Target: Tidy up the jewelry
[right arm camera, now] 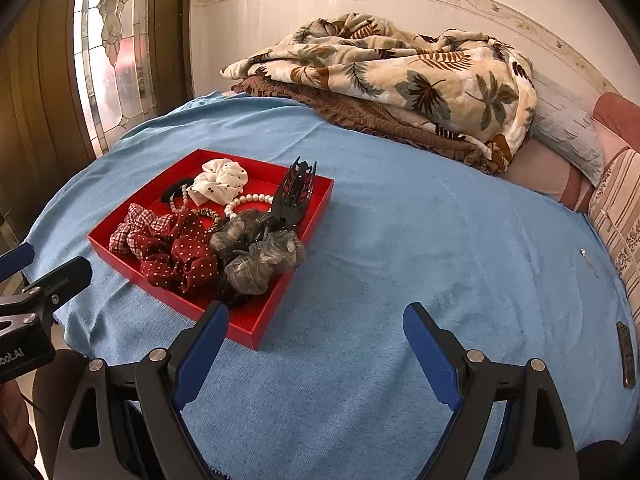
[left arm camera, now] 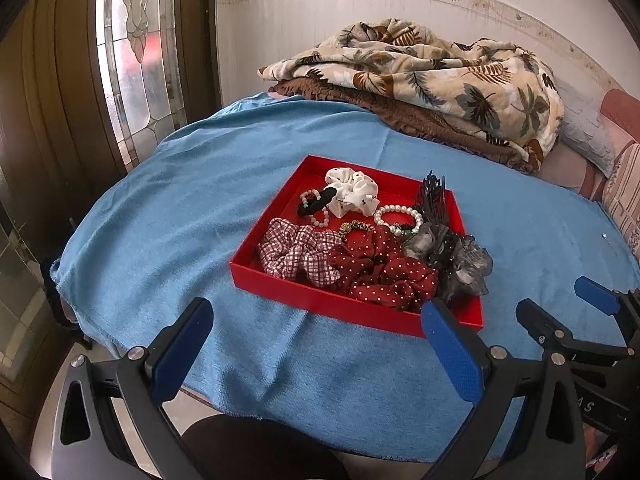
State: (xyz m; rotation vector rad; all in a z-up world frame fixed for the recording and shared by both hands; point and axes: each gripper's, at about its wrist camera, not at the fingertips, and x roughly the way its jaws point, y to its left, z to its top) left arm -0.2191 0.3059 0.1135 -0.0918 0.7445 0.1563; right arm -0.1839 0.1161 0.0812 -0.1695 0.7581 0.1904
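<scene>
Red tray (left arm camera: 280, 276) (scrunchies heaped inside) lies just beyond both empty, wide-open claws (left arm camera: 316, 344) (right arm camera: 316, 344).

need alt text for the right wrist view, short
A red tray of scrunchies, a pearl bracelet and a black claw clip sits left on a blue cloth. The open right hand-held gripper hovers near, empty; a folded leaf-print blanket lies behind.
</scene>
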